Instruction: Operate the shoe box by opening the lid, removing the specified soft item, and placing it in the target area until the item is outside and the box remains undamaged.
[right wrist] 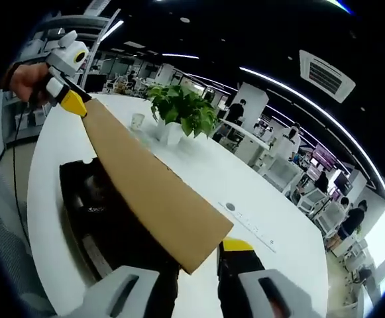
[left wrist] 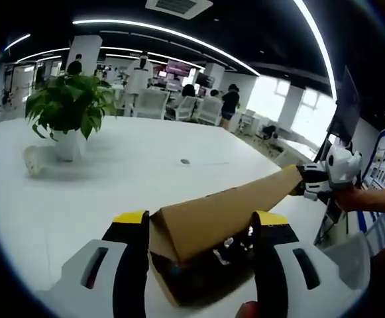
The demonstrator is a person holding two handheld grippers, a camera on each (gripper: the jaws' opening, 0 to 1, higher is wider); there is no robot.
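Two sets of tongs grip one brown cardboard lid (left wrist: 235, 212) at opposite ends. The left tongs (left wrist: 199, 228) are clenched on the lid's near end, yellow-tipped jaws on either side of it. The right tongs (right wrist: 199, 255) are clamped on its other end, the cardboard edge pinched between their jaws. The lid is raised and tilted above the shoe box (right wrist: 96, 202), whose dark inside lies open beneath it; something dark is in there, but what it is cannot be made out. The box sits near the worktop's (left wrist: 112, 179) edge by the person. Farther across the white worktop stand a potted plant (left wrist: 69, 109) and a small cup (right wrist: 137, 121) beside it.
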